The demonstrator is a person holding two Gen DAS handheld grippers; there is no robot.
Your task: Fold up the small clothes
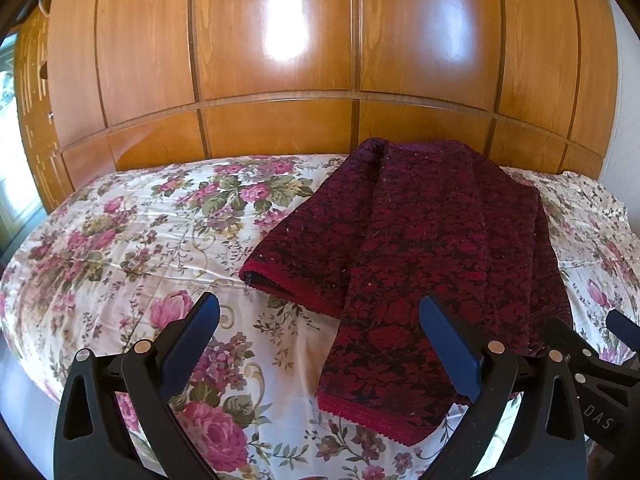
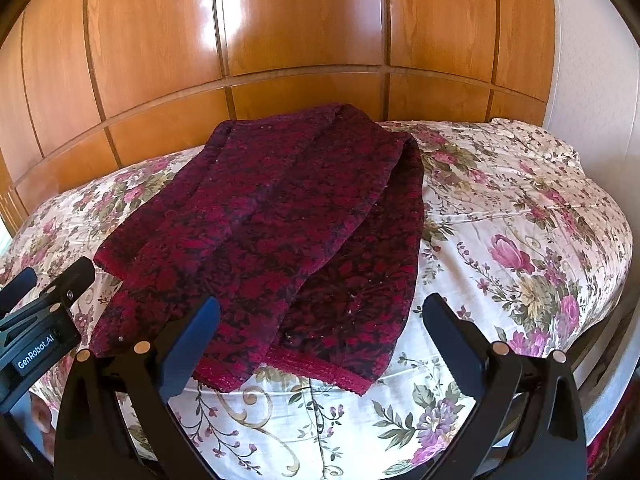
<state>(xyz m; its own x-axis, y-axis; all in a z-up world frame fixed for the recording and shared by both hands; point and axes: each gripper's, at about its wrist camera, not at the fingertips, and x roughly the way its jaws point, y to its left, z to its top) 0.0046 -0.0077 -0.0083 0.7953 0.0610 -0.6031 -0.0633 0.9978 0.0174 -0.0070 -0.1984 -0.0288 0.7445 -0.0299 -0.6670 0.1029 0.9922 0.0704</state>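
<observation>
A dark red garment [image 1: 420, 240] with a black floral pattern and red hems lies on the bed, its two long parts stretching toward me. In the right wrist view the garment [image 2: 280, 232] fills the middle. My left gripper [image 1: 320, 308] is open, hovering above the near hem at the garment's left side, touching nothing. My right gripper [image 2: 320, 308] is open too, above the near red hem, with nothing between its fingers. The other gripper shows at the right edge of the left view and at the left edge of the right view.
The bed carries a white sheet [image 1: 140, 240] printed with pink flowers. A glossy wooden panelled wardrobe [image 1: 280, 60] rises just behind the bed. A bright window is at the far left, a white wall [image 2: 592, 60] at the right.
</observation>
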